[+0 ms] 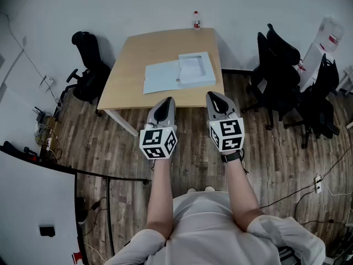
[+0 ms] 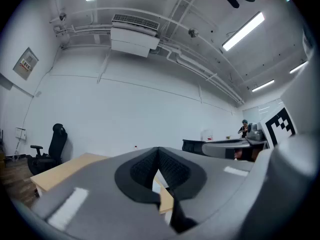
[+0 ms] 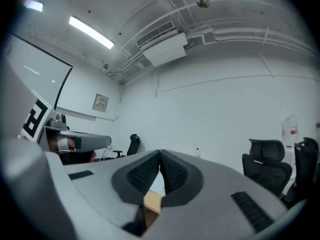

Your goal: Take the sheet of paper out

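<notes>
Both closed empty, left tongs and right tongs hover short of the paper.

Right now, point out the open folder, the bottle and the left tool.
open folder (image 1: pixel 161 77), head view, on its flat left cover.
bottle (image 1: pixel 196 20), head view, on its body.
left tool (image 1: pixel 167 101), head view, at its closed tips.

The tabletop looks like pale wood laminate, smooth and matt. By its near edge, toward the right corner, lies a pale blue folder with a dull, card-like finish, holding a white matt sheet of paper. The floor is dark wood planking with visible grain, while the left gripper and right gripper have smooth matt grey plastic shells, and their jaws carry black pads with a fine ribbed, rubbery texture.
</notes>
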Motion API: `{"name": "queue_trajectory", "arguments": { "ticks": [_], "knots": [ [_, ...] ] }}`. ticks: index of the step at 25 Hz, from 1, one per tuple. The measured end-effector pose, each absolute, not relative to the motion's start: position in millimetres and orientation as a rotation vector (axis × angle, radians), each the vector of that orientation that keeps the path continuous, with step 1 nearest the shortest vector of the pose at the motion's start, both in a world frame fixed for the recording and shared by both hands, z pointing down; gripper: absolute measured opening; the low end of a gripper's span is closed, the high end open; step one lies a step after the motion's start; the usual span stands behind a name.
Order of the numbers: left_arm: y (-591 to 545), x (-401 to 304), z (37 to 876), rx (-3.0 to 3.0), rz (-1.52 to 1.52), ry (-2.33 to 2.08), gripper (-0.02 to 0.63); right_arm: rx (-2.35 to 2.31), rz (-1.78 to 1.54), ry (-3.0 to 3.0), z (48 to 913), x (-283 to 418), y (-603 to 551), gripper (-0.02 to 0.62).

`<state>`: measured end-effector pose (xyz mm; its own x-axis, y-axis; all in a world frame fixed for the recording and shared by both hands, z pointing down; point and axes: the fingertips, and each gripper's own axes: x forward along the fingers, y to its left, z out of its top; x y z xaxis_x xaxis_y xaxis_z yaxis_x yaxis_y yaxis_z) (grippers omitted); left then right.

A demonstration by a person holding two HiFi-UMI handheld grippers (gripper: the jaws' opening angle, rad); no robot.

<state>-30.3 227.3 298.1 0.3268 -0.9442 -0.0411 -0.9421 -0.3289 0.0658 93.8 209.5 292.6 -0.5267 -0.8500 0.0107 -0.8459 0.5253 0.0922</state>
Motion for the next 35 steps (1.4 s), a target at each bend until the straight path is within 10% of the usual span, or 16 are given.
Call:
{"name": "queue_trajectory", "arguments": {
  "ticks": [35],
  "knots": [
    [140, -128, 345, 2.518, -0.158, -1.696, 0.009, 1.488, 0.104, -2.659, 351, -15, 117, 0.014]
  ]
}}
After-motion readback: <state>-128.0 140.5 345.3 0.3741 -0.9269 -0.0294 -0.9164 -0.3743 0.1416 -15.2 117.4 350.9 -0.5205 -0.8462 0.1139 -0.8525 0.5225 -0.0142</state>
